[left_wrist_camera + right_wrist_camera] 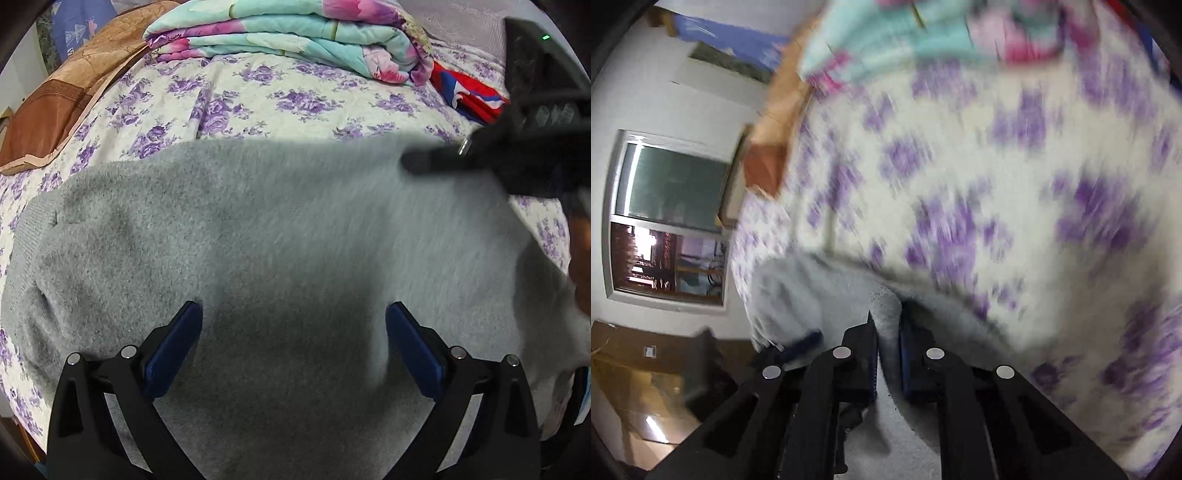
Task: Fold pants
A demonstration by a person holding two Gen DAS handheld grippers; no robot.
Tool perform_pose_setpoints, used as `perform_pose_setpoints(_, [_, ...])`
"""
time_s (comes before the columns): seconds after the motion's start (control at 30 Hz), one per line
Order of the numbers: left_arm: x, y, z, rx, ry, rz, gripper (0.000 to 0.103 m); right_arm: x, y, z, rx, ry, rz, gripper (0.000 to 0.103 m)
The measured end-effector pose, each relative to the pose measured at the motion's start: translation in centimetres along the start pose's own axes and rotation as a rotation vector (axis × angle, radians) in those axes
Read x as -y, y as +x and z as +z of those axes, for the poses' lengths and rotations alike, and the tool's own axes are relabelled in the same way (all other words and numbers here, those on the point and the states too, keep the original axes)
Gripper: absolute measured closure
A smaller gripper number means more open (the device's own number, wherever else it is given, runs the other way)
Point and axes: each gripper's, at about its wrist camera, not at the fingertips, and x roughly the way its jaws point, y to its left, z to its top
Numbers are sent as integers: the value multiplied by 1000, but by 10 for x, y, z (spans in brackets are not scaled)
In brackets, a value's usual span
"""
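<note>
The grey fleece pants (258, 236) lie spread across the bed in the left wrist view. My left gripper (293, 325) is open just above the cloth, its blue pads (173, 350) wide apart with nothing between them. My right gripper (888, 325) is shut on a fold of the grey pants (886, 306) in the blurred right wrist view. The right gripper also shows at the right of the left wrist view (417, 162), at the far edge of the pants.
The bed has a white sheet with purple flowers (258, 96). A folded floral quilt (295, 33) lies at the back, a red and blue cloth (469, 96) beside it, a brown pillow (55, 103) at left. A window (668, 218) shows beyond the bed edge.
</note>
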Motion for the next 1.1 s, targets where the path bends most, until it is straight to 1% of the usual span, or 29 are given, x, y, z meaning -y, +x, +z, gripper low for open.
perform_pose_setpoints(0.03, [-1, -1, -1, 7, -5, -7, 5, -1, -1, 3, 14, -4, -7, 93])
perform_pose_setpoints(0.07, [-2, -1, -1, 9, -5, -11, 5, 2, 4, 6, 19, -9, -44, 93])
perform_pose_setpoints(0.13, [2, 4, 0, 0, 18, 10, 5, 13, 23, 11, 4, -23, -120, 93])
perform_pose_setpoints(0.2, [8, 8, 1, 1, 55, 36, 5, 20, 31, 15, -5, -42, -121, 94])
perform_pose_setpoints(0.23, [8, 8, 1, -2, 63, 37, 5, 23, 29, 16, -16, -39, -98, 91])
perform_pose_setpoints(0.27, [7, 6, 1, -7, 66, 29, 5, 23, 23, 17, -6, -45, -112, 88])
perform_pose_setpoints(0.3, [5, 3, 1, -10, 63, 22, 5, 17, 10, 17, 30, -81, -178, 70])
perform_pose_setpoints(0.33, [1, 0, 1, -16, 51, 23, 5, 12, -5, 16, 87, -124, -310, 61])
perform_pose_setpoints(0.37, [-2, -3, 0, -20, 36, 25, 5, 8, -26, 14, 158, -144, -466, 60])
perform_pose_setpoints(0.4, [-6, -7, 0, -21, 15, 23, 5, 8, -40, 11, 180, -129, -483, 60])
perform_pose_setpoints(0.43, [-9, -12, 0, -21, -4, 18, 5, 6, -56, 4, 195, -96, -371, 61])
perform_pose_setpoints(0.47, [-12, -18, 0, -15, -28, 11, 5, -1, -62, -4, 204, -87, -288, 61])
perform_pose_setpoints(0.5, [-16, -24, 0, -4, -44, -2, 5, -9, -62, -11, 194, -101, -250, 61])
perform_pose_setpoints(0.53, [-18, -28, 0, 6, -50, -9, 5, -25, -53, -25, 154, -149, -202, 61])
perform_pose_setpoints(0.57, [-22, -33, 1, 20, -53, -6, 5, -33, -44, -35, 119, -181, -181, 61])
perform_pose_setpoints(0.6, [-24, -34, 1, 24, -51, 2, 5, -38, -34, -45, 88, -201, -185, 57])
perform_pose_setpoints(0.63, [-28, -34, 0, 23, -48, 13, 5, -38, -16, -57, 46, -219, -240, 54])
perform_pose_setpoints(0.67, [-33, -30, 0, 12, -45, 31, 5, -32, -6, -63, 24, -220, -305, 54])
perform_pose_setpoints(0.7, [-38, -25, -1, -2, -45, 40, 5, -16, 2, -69, 7, -196, -382, 63])
perform_pose_setpoints(0.73, [-43, -21, -3, -16, -49, 35, 5, -5, 0, -73, 22, -167, -362, 77])
perform_pose_setpoints(0.77, [-46, -20, -5, -17, -53, 22, 5, 7, -15, -79, 84, -107, -350, 81])
perform_pose_setpoints(0.8, [-44, -23, -6, -8, -46, 29, 5, 12, -24, -81, 95, -67, -394, 80])
perform_pose_setpoints(0.83, [-40, -27, -7, -10, -30, 50, 5, 14, -38, -88, 113, -42, -445, 73])
perform_pose_setpoints(0.87, [-38, -30, -9, -11, -19, 66, 5, 13, -49, -94, 131, -41, -464, 63])
perform_pose_setpoints(0.9, [-35, -34, -9, -7, -15, 74, 5, 12, -63, -105, 160, -47, -478, 35])
perform_pose_setpoints(0.93, [-35, -38, -10, 0, -15, 68, 5, 10, -78, -117, 193, -54, -502, 22])
perform_pose_setpoints(0.97, [-34, -44, -11, 11, -15, 45, 5, 9, -100, -135, 245, -62, -524, 22])
perform_pose_setpoints(1.0, [-34, -49, -12, 21, -13, 24, 5, 11, -120, -150, 277, -53, -525, 22])
perform_pose_setpoints(1.1, [-28, -55, -16, 29, 4, -9, 5, 37, -182, -211, 399, 77, -510, 22])
